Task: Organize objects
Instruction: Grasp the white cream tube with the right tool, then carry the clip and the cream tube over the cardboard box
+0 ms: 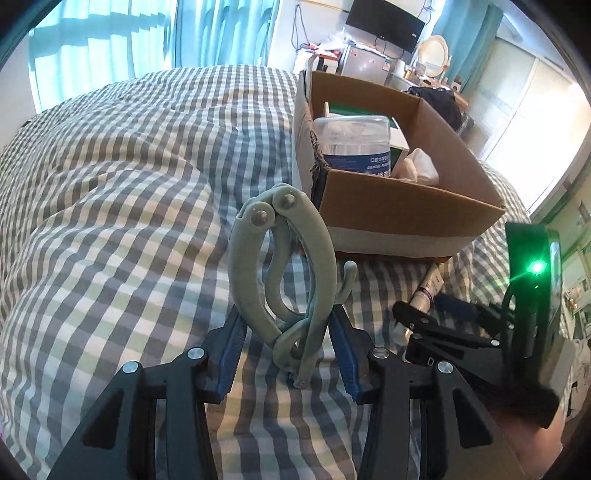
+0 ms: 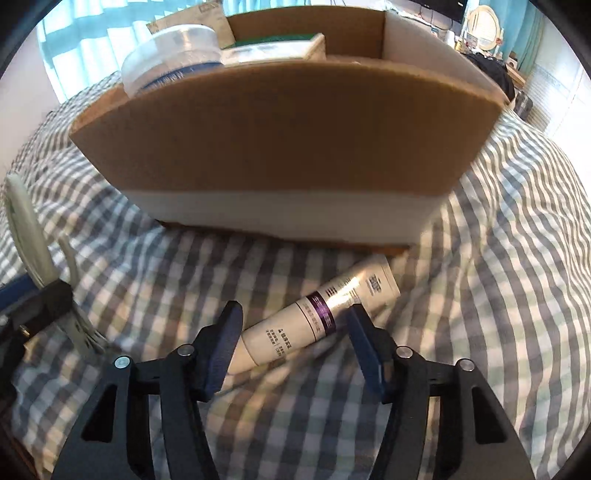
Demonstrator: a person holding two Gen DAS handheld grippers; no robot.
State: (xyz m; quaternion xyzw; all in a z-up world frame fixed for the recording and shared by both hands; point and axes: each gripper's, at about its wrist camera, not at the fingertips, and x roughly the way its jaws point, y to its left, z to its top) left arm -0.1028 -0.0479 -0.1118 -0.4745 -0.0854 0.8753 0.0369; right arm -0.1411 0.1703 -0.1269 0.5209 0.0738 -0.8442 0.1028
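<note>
My left gripper (image 1: 286, 325) is shut on a grey-green folding hanger (image 1: 284, 266) and holds it upright over the checked bedspread (image 1: 110, 184), just left of the cardboard box (image 1: 399, 206). The hanger's edge also shows in the right wrist view (image 2: 33, 240). My right gripper (image 2: 293, 325) is open, with its jaws on either side of a white tube with a purple band (image 2: 317, 321) that lies on the bedspread in front of the box (image 2: 280, 140). The tube also shows in the left wrist view (image 1: 428, 291).
The box holds a clear dental floss tub (image 1: 354, 144), a green-and-white carton (image 1: 397, 142) and crumpled white tissue (image 1: 419, 168). Teal curtains (image 1: 147, 33) hang behind the bed. A monitor (image 1: 384, 24) and a cluttered desk stand at the far right.
</note>
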